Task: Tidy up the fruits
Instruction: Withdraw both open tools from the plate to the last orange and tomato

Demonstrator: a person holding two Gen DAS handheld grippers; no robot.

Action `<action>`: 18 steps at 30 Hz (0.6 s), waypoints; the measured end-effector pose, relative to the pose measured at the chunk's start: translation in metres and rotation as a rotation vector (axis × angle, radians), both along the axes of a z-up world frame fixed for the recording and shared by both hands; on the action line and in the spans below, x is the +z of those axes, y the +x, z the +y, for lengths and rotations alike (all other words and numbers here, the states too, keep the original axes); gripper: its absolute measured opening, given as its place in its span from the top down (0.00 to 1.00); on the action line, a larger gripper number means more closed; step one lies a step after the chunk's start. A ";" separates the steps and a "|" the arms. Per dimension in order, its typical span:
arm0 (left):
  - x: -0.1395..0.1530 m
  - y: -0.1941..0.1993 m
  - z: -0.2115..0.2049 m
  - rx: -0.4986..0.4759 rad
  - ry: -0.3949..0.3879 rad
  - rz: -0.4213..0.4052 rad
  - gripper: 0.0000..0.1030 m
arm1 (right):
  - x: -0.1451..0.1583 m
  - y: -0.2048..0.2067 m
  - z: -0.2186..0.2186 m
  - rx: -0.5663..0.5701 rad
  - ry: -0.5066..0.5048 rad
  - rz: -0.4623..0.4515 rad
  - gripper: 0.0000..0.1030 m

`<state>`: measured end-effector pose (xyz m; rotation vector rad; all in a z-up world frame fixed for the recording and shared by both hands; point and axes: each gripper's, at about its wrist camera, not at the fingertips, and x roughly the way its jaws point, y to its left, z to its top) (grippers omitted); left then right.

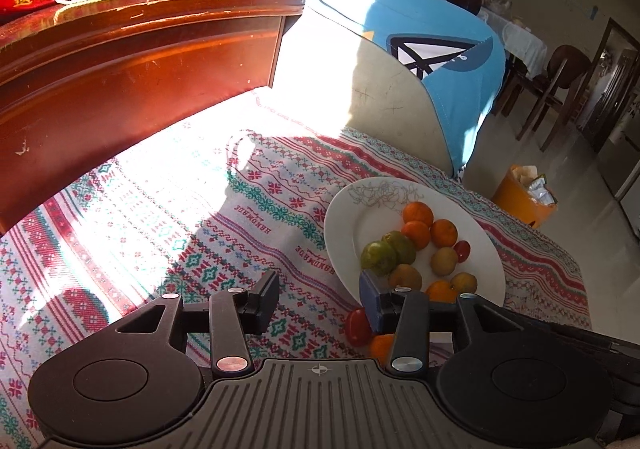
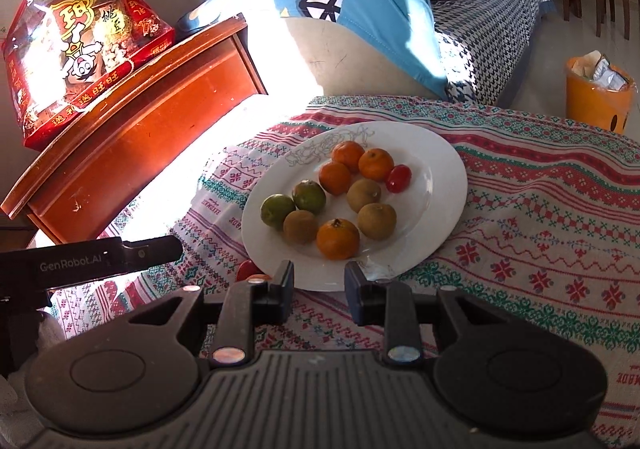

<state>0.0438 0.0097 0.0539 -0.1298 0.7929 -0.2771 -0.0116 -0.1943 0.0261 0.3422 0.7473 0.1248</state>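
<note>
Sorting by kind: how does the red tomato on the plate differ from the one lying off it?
The tomato on the plate rests on the white plate beside an orange. The tomato off the plate lies on the patterned cloth, at the plate's near-left edge, partly hidden. Both are small, red and glossy.

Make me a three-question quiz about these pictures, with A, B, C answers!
1. Where is the red snack bag?
A on the cabinet
B in the bin
C on the floor

2. How many green fruits lie on the plate?
A none
B two
C five

3. The left fingers are:
A squeezing an orange
B gripping the plate
C apart, holding nothing

Answers:
1 A, it sits on top of the wooden cabinet.
2 B, two green ones lie side by side.
3 C, only cloth shows between them.
</note>
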 end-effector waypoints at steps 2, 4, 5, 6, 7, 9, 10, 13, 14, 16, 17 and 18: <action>-0.002 -0.004 0.005 0.006 0.000 0.006 0.58 | -0.002 -0.004 0.005 0.009 0.005 0.004 0.71; -0.004 -0.007 0.008 0.008 0.000 0.012 0.57 | -0.003 -0.008 0.009 0.014 0.010 0.009 0.71; -0.005 -0.009 0.009 0.009 0.004 0.013 0.57 | -0.005 -0.010 0.011 0.018 0.013 0.013 0.71; -0.006 -0.011 0.010 0.010 0.011 0.014 0.57 | -0.006 -0.012 0.013 0.021 0.015 0.017 0.71; -0.007 -0.013 0.012 0.011 0.016 0.014 0.57 | -0.007 -0.013 0.015 0.023 0.018 0.021 0.71; -0.008 -0.016 0.015 0.012 0.019 0.016 0.57 | -0.010 -0.014 0.019 0.028 0.027 0.032 0.71; -0.008 -0.017 0.016 0.013 0.020 0.018 0.56 | -0.012 -0.014 0.021 0.032 0.028 0.036 0.71; -0.011 -0.020 0.020 0.019 0.033 0.022 0.56 | -0.015 -0.012 0.027 0.041 0.024 0.045 0.71; -0.012 -0.021 0.021 0.022 0.038 0.024 0.56 | -0.016 -0.010 0.028 0.040 0.028 0.046 0.71; -0.014 -0.021 0.025 0.029 0.044 0.031 0.56 | -0.018 -0.007 0.030 0.037 0.044 0.052 0.69; -0.015 -0.021 0.026 0.032 0.044 0.034 0.56 | -0.018 -0.005 0.031 0.035 0.053 0.054 0.67; -0.017 -0.021 0.028 0.034 0.045 0.037 0.56 | -0.019 -0.003 0.032 0.035 0.058 0.056 0.65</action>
